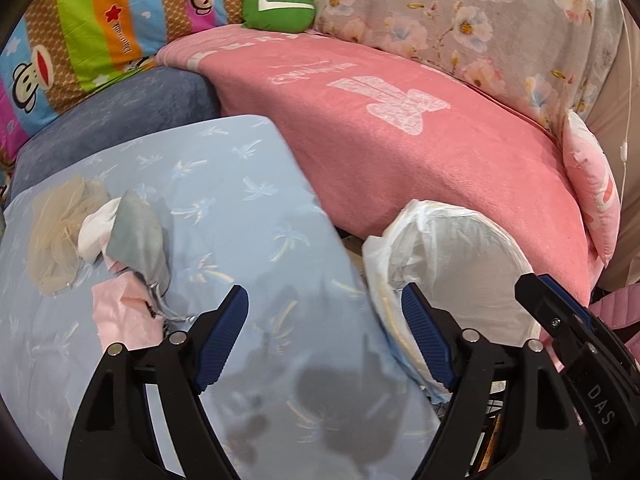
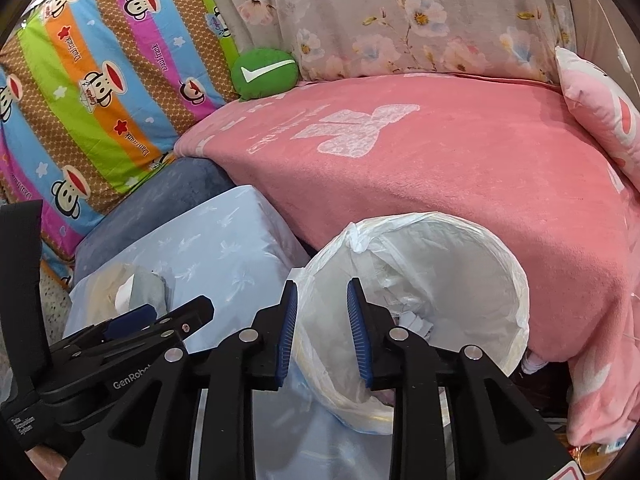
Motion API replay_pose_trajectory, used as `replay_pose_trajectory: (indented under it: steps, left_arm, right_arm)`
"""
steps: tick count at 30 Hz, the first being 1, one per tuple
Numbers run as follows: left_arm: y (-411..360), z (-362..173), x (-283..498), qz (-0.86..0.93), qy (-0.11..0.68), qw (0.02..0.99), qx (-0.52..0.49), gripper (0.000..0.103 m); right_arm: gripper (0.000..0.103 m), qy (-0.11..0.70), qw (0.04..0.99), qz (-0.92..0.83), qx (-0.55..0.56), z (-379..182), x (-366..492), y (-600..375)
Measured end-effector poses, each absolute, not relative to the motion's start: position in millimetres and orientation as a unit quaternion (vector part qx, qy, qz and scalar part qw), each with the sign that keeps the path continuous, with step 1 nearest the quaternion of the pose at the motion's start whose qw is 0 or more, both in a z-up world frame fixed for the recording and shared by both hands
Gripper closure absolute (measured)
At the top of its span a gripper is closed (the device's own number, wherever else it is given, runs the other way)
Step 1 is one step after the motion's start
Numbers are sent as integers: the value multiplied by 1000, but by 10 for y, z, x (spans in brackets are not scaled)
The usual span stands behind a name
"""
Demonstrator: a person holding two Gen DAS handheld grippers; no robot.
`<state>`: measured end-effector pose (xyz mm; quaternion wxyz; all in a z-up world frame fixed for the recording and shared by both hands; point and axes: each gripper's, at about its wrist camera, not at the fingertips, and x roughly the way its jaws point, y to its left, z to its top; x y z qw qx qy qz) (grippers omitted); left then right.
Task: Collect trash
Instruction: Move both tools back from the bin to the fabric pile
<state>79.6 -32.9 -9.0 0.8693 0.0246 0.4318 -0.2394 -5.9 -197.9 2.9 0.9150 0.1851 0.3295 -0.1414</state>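
Observation:
A small heap of trash lies on the light blue cloth [image 1: 248, 208]: beige mesh [image 1: 56, 236], a white wad [image 1: 94, 232], a grey pouch [image 1: 140, 236] and pink tissue [image 1: 120, 312]. My left gripper [image 1: 324, 292] hangs open over the blue cloth, right of the heap, with nothing between its fingers. The bin with a white plastic liner [image 2: 480, 248] stands between the blue cloth and the pink blanket, crumpled paper [image 2: 414, 322] inside it. My right gripper [image 2: 322, 283] is over the bin's near rim, its jaws a narrow gap apart and empty. The heap [image 2: 132, 292] shows partly behind the left gripper [image 2: 200, 304].
A pink blanket [image 2: 440, 168] covers the sofa behind the bin. A striped monkey-print pillow [image 2: 100, 92], a green cushion with a check mark [image 2: 264, 70], a floral cover [image 2: 400, 20] and a pink pillow [image 2: 600, 104] line the back. A dark blue cushion [image 1: 120, 116] sits behind the blue cloth.

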Motion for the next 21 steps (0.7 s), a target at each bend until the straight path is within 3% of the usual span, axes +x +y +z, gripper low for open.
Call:
replay_pose_trajectory:
  steps: [21]
  left_arm:
    - [607, -474, 1195, -139, 475, 868, -34, 25]
  right_arm:
    - [76, 368, 912, -91, 155, -153, 232, -1354]
